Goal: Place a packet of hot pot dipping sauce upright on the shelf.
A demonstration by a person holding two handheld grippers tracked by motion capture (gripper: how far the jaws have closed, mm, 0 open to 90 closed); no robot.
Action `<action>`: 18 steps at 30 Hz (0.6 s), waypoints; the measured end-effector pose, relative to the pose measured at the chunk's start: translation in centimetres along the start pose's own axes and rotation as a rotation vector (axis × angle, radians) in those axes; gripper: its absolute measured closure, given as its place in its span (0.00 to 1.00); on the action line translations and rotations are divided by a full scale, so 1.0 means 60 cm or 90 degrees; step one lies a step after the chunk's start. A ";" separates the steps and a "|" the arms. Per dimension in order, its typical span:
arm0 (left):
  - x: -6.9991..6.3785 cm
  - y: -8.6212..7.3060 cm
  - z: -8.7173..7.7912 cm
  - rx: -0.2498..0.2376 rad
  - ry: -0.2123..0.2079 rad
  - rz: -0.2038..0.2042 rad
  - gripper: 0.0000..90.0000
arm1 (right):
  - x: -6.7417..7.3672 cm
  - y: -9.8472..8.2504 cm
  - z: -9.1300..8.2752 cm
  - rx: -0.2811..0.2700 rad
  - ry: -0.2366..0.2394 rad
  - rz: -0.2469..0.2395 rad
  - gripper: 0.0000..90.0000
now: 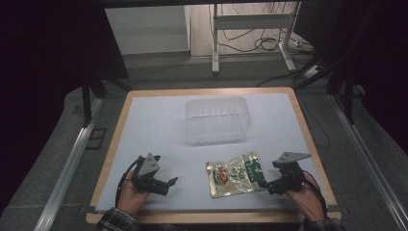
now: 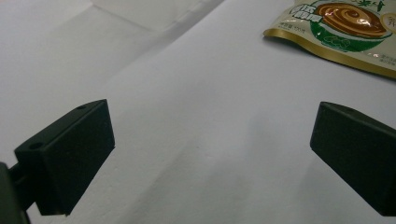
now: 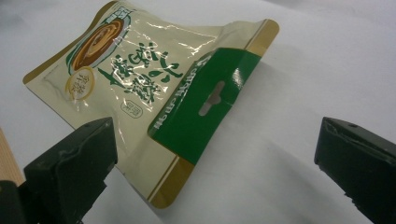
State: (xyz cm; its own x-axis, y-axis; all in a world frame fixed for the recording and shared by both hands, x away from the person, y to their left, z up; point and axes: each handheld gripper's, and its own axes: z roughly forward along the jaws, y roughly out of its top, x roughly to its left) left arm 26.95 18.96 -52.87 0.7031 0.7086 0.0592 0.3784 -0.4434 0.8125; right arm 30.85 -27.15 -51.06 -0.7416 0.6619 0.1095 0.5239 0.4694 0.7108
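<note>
A cream, gold and green food pouch (image 1: 235, 173) lies flat on the white table cover, right of centre near the front. My right gripper (image 1: 265, 184) sits at its green header end, open, with the pouch (image 3: 149, 88) just ahead of and partly between its jaws, untouched. My left gripper (image 1: 169, 184) rests at the front left, open and with nothing between its jaws; the pouch's bowl picture (image 2: 345, 23) shows far ahead of it. A clear plastic tub (image 1: 218, 119) stands empty at the middle back of the table.
The table (image 1: 144, 144) has a wooden rim under the white cover. Metal rails run along both sides on the floor. A white desk frame (image 1: 250, 29) and cables stand beyond the far edge.
</note>
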 end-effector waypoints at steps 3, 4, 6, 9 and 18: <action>0.000 0.000 0.000 0.001 -0.001 0.001 0.00 | 0.002 0.001 0.004 0.002 0.005 -0.002 0.00; 0.000 0.000 0.000 0.001 -0.001 0.001 0.00 | 0.002 0.002 0.006 0.003 0.007 -0.002 0.00; 0.000 0.000 0.000 0.001 -0.001 0.001 0.00 | 0.004 0.003 0.008 0.004 0.009 -0.005 0.00; -0.001 0.000 0.001 0.001 -0.001 0.002 0.00 | 0.006 0.004 0.013 0.008 0.013 -0.007 0.00; -0.001 0.000 0.001 0.002 -0.003 0.003 0.00 | 0.011 0.009 0.029 0.023 0.023 -0.011 0.02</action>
State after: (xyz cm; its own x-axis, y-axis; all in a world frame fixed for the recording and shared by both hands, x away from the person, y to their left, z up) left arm 26.94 18.85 -52.91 0.7080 0.7036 0.0603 0.3770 -0.4488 0.8102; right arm 31.35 -25.43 -51.77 -0.7650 0.6324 0.1220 0.5248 0.5023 0.6872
